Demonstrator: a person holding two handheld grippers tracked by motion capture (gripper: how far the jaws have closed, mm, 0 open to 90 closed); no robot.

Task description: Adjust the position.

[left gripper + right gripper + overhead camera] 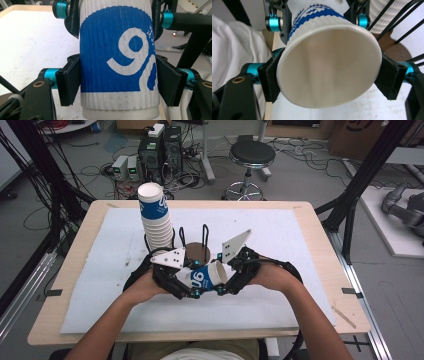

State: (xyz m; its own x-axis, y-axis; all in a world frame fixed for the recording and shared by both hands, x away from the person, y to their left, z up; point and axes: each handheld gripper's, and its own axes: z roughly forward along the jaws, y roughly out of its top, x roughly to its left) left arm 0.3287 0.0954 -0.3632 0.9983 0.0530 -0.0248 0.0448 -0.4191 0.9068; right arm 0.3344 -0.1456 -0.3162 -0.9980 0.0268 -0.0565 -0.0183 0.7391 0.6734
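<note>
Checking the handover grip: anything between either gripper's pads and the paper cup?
Nothing visible. The left gripper has both pads flat against the ribbed wall of the paper cup, no gap. The right gripper straddles the same cup at its open rim, pads at or touching the rim; whether they press I cannot tell.

I read a large white "9" with part of a second, cut-off figure beside it on the blue band of the paper cup (119,62) in the left gripper view; small white print runs up the band's right edge, too fine for me to read. In the high view the same cup (205,277) shows "06"-like white figures on blue, and the top cup of the stack (152,202) carries a like mark, only partly legible.
</note>
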